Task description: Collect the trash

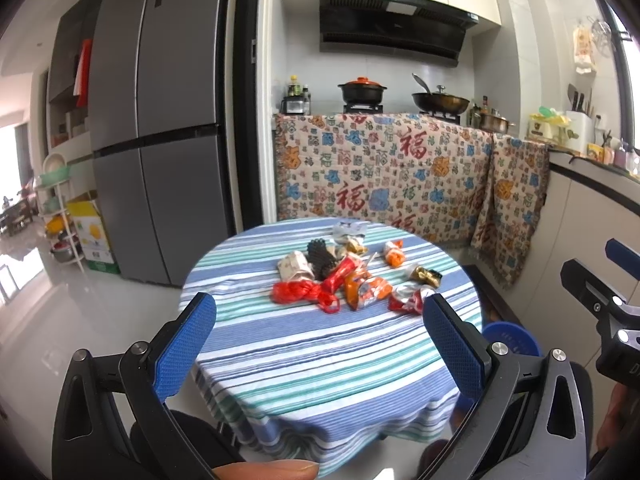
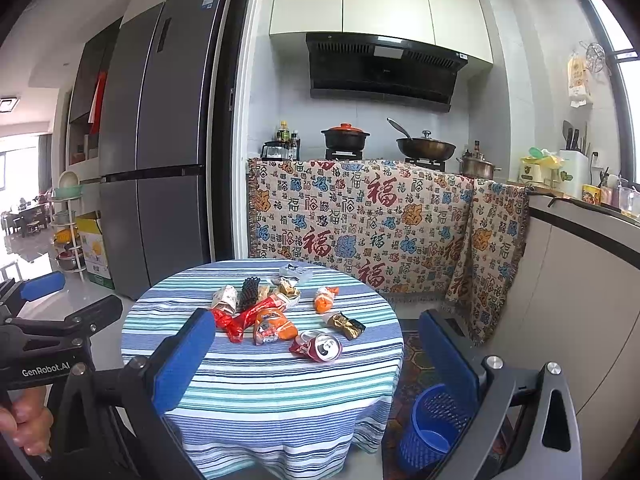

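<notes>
While both grippers (image 1: 320,340) (image 2: 316,360) gape (empty) — trash (image 2: 276,320), table (image 2: 280,400)

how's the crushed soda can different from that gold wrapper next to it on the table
The crushed soda can is red and white metal, dented, its round silver top facing the camera; the gold wrapper is crumpled gold and black foil with no clear shape. The can looks bulkier, the wrapper flatter. The can lies nearest the table's front edge, the wrapper just behind it to the right. Both rest on the striped tablecloth, ungripped.
</notes>
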Available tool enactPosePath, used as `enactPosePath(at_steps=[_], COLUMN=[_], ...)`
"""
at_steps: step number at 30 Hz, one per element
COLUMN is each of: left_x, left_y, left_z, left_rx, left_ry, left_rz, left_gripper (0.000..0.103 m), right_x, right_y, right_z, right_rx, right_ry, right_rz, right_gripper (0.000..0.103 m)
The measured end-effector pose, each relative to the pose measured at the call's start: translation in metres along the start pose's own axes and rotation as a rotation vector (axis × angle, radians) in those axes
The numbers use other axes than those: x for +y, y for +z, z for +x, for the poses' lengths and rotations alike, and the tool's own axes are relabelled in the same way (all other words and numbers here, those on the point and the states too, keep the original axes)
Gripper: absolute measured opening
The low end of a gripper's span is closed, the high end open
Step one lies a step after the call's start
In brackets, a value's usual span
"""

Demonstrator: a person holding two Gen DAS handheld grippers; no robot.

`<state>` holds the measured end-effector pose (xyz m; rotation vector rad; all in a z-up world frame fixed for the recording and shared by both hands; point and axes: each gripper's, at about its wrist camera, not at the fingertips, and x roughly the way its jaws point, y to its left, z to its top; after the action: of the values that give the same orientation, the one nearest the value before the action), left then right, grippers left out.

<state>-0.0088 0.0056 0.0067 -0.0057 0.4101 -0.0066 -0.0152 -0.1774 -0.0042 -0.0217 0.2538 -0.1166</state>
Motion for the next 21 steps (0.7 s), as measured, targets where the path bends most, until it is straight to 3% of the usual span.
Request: enactPosePath(at_steps=[21], left_x=[-0.0067], left_y=[-0.0029], left_z=[-0.0025], left_rx=[0.008], left_ry=[-0.003], left_rz=[0.004], left_gripper=[0.103], right_x=[0.0005], right_y=[-0.0008], right_z=[0.0058], right_rx=[0.004], right_ry=[-0.011], right_rz=[0.005], right_gripper=[0.103])
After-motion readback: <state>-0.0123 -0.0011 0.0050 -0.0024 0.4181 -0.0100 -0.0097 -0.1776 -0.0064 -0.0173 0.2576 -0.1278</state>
